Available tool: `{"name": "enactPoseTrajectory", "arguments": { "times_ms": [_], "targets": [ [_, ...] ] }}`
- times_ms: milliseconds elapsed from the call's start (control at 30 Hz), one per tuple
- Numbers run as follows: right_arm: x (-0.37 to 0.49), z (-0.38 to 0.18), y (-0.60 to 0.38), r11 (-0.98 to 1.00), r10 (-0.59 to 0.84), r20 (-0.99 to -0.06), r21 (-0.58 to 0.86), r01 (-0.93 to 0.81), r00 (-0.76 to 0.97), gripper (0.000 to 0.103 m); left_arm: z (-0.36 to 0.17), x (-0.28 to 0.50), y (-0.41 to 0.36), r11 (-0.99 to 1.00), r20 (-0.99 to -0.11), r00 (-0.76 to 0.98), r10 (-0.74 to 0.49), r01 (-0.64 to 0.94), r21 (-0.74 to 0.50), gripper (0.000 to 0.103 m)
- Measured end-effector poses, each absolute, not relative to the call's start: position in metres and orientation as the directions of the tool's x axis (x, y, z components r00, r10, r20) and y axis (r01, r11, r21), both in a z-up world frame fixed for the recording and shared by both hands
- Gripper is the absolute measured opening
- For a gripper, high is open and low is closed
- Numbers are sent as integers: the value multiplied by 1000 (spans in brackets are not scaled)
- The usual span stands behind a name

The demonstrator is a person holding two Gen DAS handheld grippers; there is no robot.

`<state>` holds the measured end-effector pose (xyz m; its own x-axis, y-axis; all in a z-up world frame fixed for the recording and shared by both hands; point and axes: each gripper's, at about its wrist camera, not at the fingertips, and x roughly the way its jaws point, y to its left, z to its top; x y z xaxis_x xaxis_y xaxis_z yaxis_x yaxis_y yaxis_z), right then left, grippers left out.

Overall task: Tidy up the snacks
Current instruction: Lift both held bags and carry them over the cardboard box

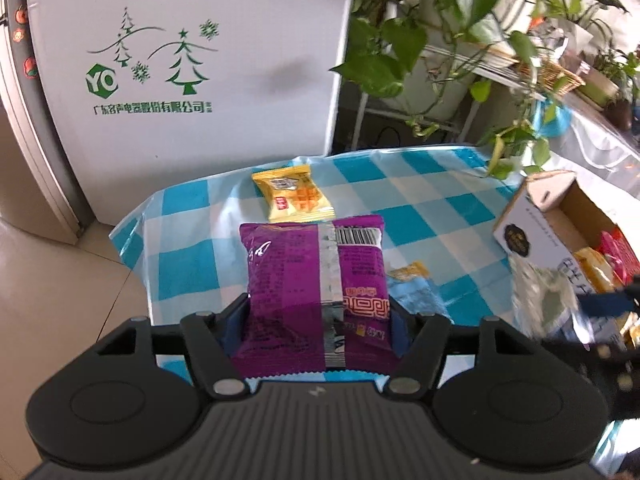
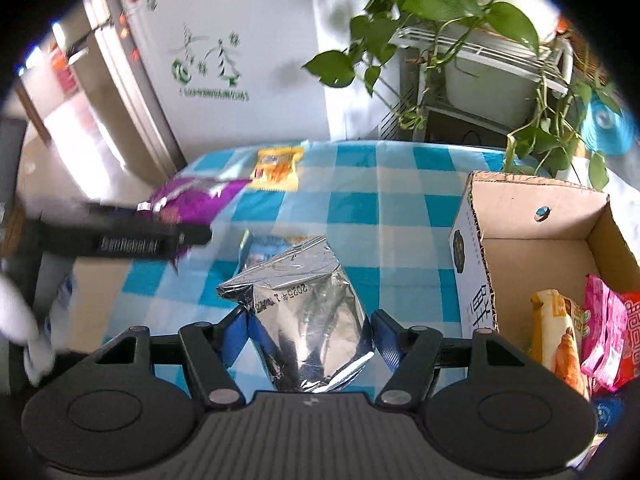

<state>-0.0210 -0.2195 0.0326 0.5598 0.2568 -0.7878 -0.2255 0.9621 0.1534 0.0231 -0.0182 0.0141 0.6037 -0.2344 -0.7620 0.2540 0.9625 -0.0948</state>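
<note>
My left gripper is shut on a purple snack packet and holds it above the blue-checked table. My right gripper is shut on a silver foil packet, held left of the open cardboard box. The left gripper and purple packet also show, blurred, in the right wrist view. A yellow snack packet lies at the table's far side, also in the right wrist view. A blue packet lies on the table under the held packets.
The box at the right holds several packets, yellow, pink and red. A white fridge stands behind the table. A trailing green plant on a white rack hangs over the table's far right.
</note>
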Motion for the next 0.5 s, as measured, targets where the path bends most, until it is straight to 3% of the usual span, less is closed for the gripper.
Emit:
{"name": "enactPoseTrajectory", "arguments": {
  "times_ms": [500],
  "targets": [
    [-11,32,-231,975,224,-780,182,-130,584,72,18,7,-37,954,-730,625,-276,268,-132,67]
  ]
}}
